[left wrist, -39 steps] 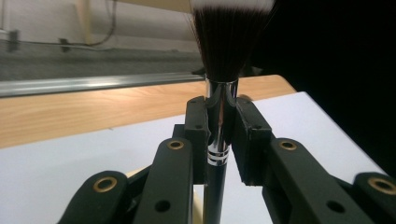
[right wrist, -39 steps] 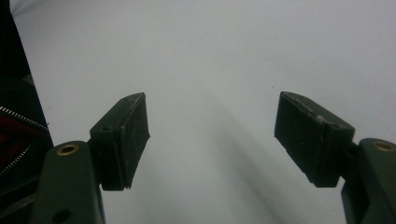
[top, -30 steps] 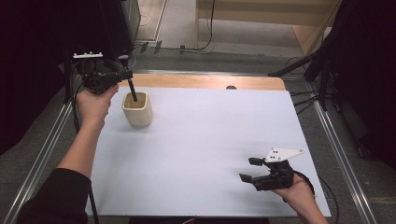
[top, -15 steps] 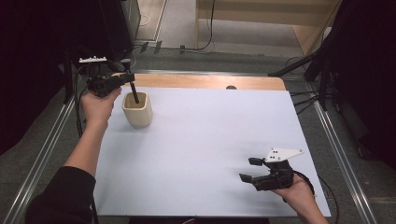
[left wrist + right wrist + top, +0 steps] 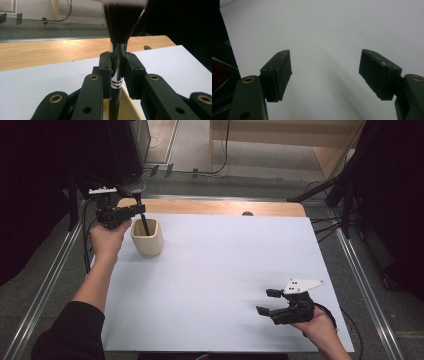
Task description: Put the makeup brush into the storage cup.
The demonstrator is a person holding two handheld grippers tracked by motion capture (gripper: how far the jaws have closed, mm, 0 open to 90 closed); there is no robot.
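Observation:
A cream cup stands at the far left of the white table sheet. My left gripper hovers just above the cup and is shut on a black makeup brush, whose handle runs down into the cup. In the left gripper view the jaws clamp the brush at its silver ferrule, with the dark bristles fanning upward and the cup rim below. My right gripper rests low near the front right of the sheet, open, and nothing lies between its pads.
A bare wooden strip runs along the table's far edge with a small dark mark. Metal rails flank both sides. Cables and stands sit on the floor beyond. The white sheet spreads wide between the cup and the right gripper.
The left gripper has lifted slightly with the brush, drawing the handle higher out of the cup. The right gripper has stayed where it was, open.

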